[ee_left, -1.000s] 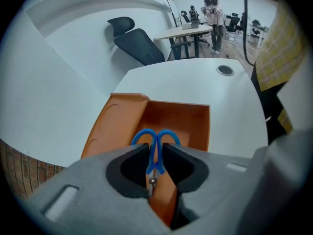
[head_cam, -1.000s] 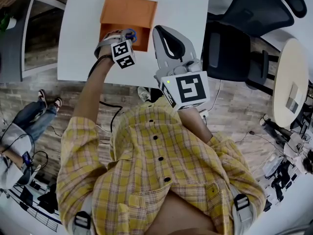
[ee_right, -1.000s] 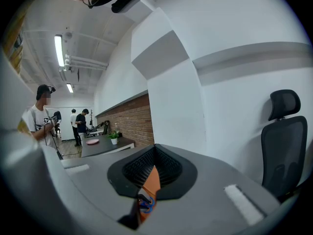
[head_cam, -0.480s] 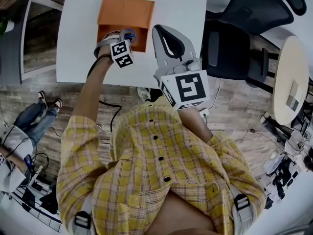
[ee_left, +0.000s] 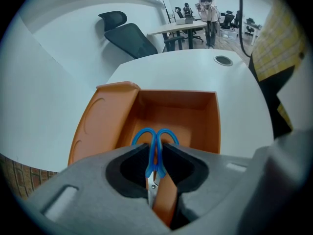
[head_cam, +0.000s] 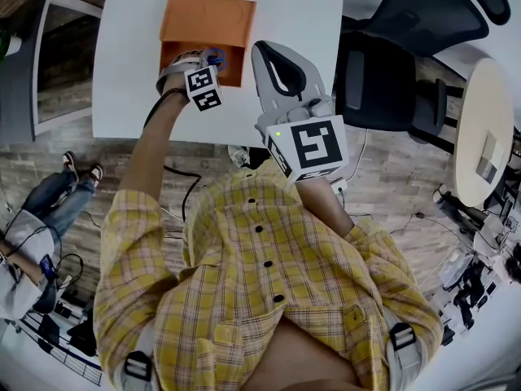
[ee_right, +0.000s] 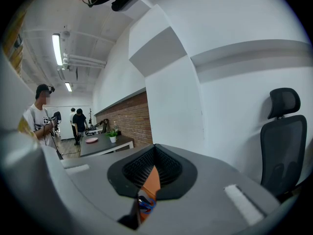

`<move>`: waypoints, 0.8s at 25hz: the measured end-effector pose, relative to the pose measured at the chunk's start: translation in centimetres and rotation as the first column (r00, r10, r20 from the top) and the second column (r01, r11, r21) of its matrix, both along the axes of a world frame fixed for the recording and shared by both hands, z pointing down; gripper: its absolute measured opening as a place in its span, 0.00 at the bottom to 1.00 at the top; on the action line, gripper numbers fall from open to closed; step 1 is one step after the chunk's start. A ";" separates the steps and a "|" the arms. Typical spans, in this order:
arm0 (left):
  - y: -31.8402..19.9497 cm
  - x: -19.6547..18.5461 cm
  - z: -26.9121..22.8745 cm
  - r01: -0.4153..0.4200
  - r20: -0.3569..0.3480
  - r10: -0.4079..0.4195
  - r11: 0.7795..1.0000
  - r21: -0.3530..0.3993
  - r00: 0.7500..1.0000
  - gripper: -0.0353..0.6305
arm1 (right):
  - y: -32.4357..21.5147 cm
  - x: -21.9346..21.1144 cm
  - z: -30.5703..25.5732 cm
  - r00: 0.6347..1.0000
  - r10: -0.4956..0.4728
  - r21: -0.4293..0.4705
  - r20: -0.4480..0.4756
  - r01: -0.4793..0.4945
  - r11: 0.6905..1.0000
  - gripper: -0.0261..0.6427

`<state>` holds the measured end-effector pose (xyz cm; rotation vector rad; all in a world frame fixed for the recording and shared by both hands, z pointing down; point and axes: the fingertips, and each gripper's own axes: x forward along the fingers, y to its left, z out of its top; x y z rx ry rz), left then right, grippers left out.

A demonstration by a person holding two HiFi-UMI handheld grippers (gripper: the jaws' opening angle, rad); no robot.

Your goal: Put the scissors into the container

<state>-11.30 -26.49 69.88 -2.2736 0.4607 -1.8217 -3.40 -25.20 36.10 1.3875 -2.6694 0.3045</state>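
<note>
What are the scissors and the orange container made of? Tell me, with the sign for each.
Scissors: the handles look like glossy blue plastic, in smooth moulded loops. The blades look like bare steel, grey and shiny with a rivet. Container: probably matte orange plastic, with one even colour and rounded moulded edges.

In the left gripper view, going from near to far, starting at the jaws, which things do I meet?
In order: scissors → container → table → chair.

Office — swivel chairs point(head_cam: 383, 80), white desks point(head_cam: 126, 63)
</note>
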 end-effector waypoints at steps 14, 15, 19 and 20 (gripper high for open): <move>-0.6 0.3 -0.1 0.021 -0.027 -0.021 1.000 -0.005 0.999 0.19 | -0.3 0.0 0.1 1.000 -0.005 0.003 -0.007 0.005 1.000 0.05; -0.6 0.2 0.0 0.021 -0.028 -0.021 1.000 -0.005 0.999 0.19 | -0.3 -0.1 0.2 1.000 -0.006 0.003 -0.007 0.006 1.000 0.05; -0.4 0.1 -0.4 0.028 -0.030 -0.028 1.000 0.000 0.999 0.19 | 0.0 -0.1 0.1 1.000 -0.010 0.003 -0.006 0.010 1.000 0.05; -0.4 0.1 -0.6 0.030 -0.032 -0.030 1.000 0.002 0.999 0.19 | 0.0 -0.1 0.0 1.000 -0.009 0.003 -0.005 0.009 1.000 0.05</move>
